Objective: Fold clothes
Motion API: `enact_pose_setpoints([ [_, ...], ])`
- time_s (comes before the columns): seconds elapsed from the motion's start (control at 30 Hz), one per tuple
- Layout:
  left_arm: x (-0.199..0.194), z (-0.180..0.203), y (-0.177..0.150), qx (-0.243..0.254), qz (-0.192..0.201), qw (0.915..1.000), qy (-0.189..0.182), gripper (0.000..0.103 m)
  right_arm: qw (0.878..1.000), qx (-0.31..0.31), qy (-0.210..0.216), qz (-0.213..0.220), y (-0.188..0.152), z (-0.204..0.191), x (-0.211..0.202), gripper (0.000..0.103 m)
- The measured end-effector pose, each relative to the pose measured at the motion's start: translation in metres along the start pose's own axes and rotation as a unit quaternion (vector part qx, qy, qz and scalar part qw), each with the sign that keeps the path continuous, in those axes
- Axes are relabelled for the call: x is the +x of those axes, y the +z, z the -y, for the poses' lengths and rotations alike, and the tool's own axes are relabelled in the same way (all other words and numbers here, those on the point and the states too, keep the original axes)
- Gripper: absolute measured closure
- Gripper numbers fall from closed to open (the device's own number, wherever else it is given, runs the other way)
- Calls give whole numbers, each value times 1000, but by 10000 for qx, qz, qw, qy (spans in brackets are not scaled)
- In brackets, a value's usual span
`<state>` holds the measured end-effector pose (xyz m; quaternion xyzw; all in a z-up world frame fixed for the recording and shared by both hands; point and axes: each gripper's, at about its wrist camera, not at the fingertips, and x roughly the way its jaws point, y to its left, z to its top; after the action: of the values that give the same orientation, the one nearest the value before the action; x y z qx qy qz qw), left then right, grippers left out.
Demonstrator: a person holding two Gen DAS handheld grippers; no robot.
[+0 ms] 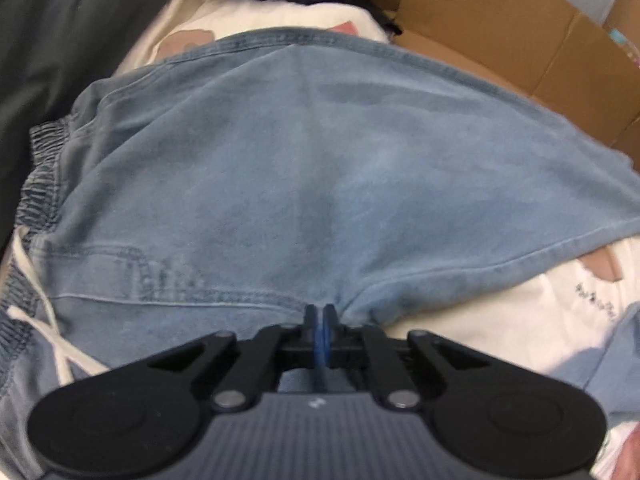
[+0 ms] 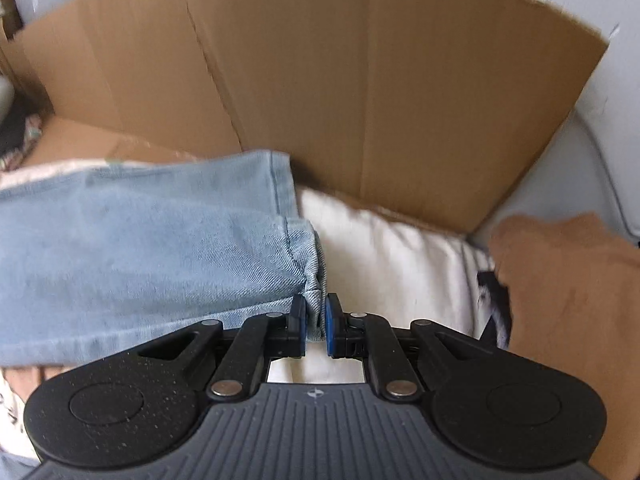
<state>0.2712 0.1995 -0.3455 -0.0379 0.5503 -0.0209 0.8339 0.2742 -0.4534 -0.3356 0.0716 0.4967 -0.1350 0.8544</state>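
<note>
The light blue denim shorts (image 1: pixel 304 168) are the largest thing in view, spread wide ahead of the left gripper (image 1: pixel 321 312) and filling most of the left wrist view. They lie on a cream printed cloth (image 1: pixel 500 320) that shows beyond them and to the gripper's right. The gathered elastic waistband (image 1: pixel 42 168) sits far to that gripper's left, and a white drawstring (image 1: pixel 48 320) trails down just below it. A brown cardboard box (image 1: pixel 520 40) stands beyond the shorts, up and to the right, and a dark grey fabric (image 1: pixel 60 20) fills the far left.

In the right wrist view the same cardboard box (image 2: pixel 360 80) rises as a folded wall straight ahead of the right gripper (image 2: pixel 316 312). The denim shorts (image 2: pixel 140 248) stretch away to that gripper's left, with the cream printed cloth (image 2: pixel 380 248) ahead and to its right. A tan garment (image 2: pixel 568 300) is bunched at the far right.

The left gripper has its 2 blue-padded fingers pressed nearly together, pinching a thin fold of denim at the near edge of the shorts. The right gripper's 2 fingers are clamped on the stitched hem (image 2: pixel 314 304) at the corner of 1 leg opening, the thick folded denim standing between the pads.
</note>
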Motion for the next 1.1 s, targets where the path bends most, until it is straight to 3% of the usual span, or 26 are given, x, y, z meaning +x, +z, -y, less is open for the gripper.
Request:
enact_pose_setpoints([
  [0.07, -2, 7, 0, 51, 42, 9999, -141, 75, 10000, -1, -28, -84, -1, -1, 5, 96],
  [0.13, -1, 18, 0, 270, 86, 9994, -211, 36, 9999, 33, -37, -126, 1, -1, 8, 96],
  [0.2, 6, 31, -2, 586, 26, 9982, -125, 29, 9999, 45, -46, -123, 3, -1, 7, 96],
  [0.37, 34, 48, -10, 959, -381, 9942, 292, 41, 9999, 69, -49, -118, 8, 0, 6, 96],
  [0.5, 33, 43, -9, 858, -386, 9948, 402, 74, 9999, 46, -16, -121, 10, 2, 3, 96],
  [0.57, 30, 39, -8, 776, -372, 9955, 405, 81, 9999, 34, 0, -116, 11, 2, 1, 96],
  [0.87, 8, 34, -7, 758, -427, 9956, 347, 87, 10000, -44, -4, -33, 17, 6, -22, 96],
  [1.1, 16, 20, 1, 686, -554, 9960, 140, 87, 9989, -35, -204, -431, 2, 6, 10, 93],
])
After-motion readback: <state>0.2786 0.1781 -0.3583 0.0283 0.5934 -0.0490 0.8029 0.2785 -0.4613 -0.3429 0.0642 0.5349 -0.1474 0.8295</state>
